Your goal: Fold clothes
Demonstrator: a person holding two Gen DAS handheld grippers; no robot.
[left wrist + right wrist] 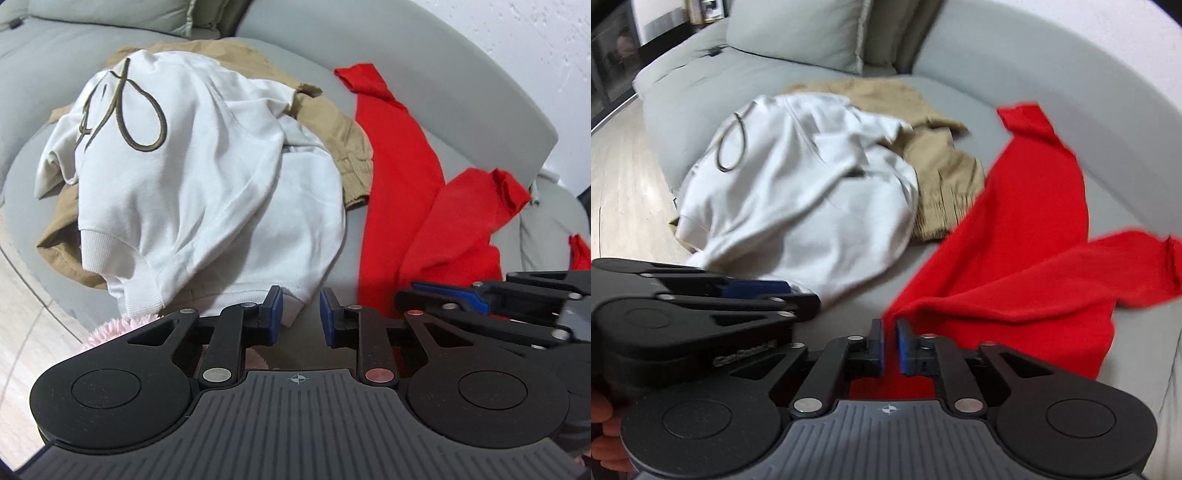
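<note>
Red cloth (1015,258) sprawls toward the sofa's (461,85) right edge, beside a crumpled white sweatshirt (207,177) atop tan trousers (332,125). Left hand-held gripper (301,314) gapes empty near the white hem; right hand-held gripper (890,345), jaws narrowly parted, should pinch the red corner squarely.

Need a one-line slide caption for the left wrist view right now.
Left gripper open at the white sweatshirt's hem, tan trousers beneath, red garment spread alongside on the grey sofa.
</note>
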